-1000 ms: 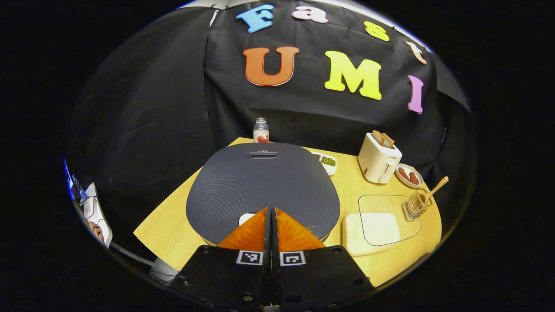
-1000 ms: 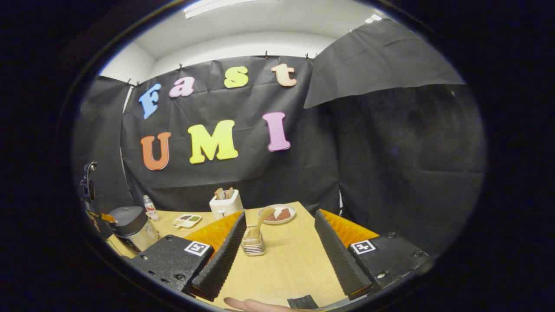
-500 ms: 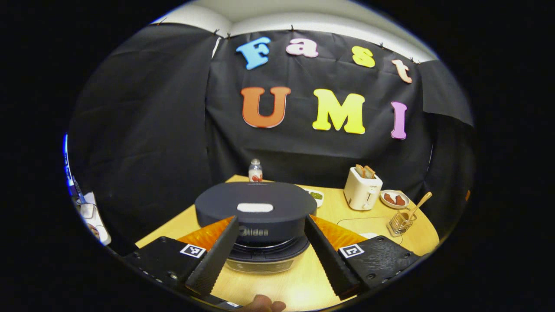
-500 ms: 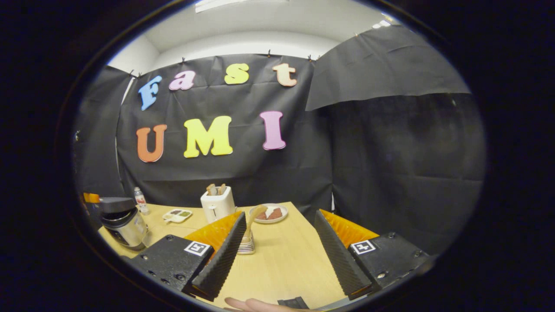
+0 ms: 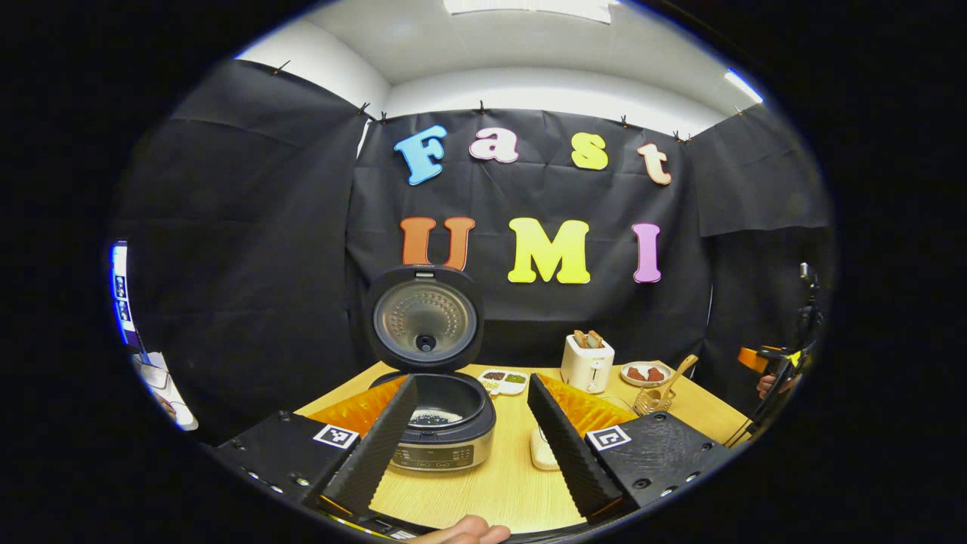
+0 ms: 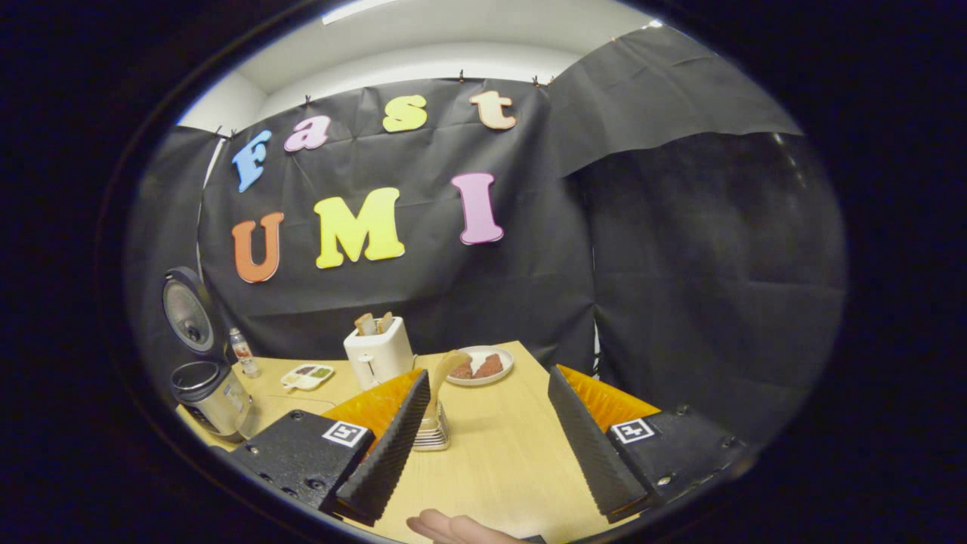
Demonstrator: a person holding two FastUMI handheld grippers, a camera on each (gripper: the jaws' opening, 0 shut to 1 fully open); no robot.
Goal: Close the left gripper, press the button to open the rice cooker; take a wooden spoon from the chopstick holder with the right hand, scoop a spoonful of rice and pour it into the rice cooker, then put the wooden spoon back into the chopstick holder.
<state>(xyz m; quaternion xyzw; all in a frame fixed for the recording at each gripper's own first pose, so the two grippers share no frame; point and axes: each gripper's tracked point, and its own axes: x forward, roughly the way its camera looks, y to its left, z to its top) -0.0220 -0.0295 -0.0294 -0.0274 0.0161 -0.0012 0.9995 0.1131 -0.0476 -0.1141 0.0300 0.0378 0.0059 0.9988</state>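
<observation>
- left tongs gape wide, empty, above the bench.
- rice cooker sits between their fingers, lid upright.
- right tongs wide, empty.
- wooden spoon stands in the chopstick holder, just beside the right tongs' left finger.
</observation>
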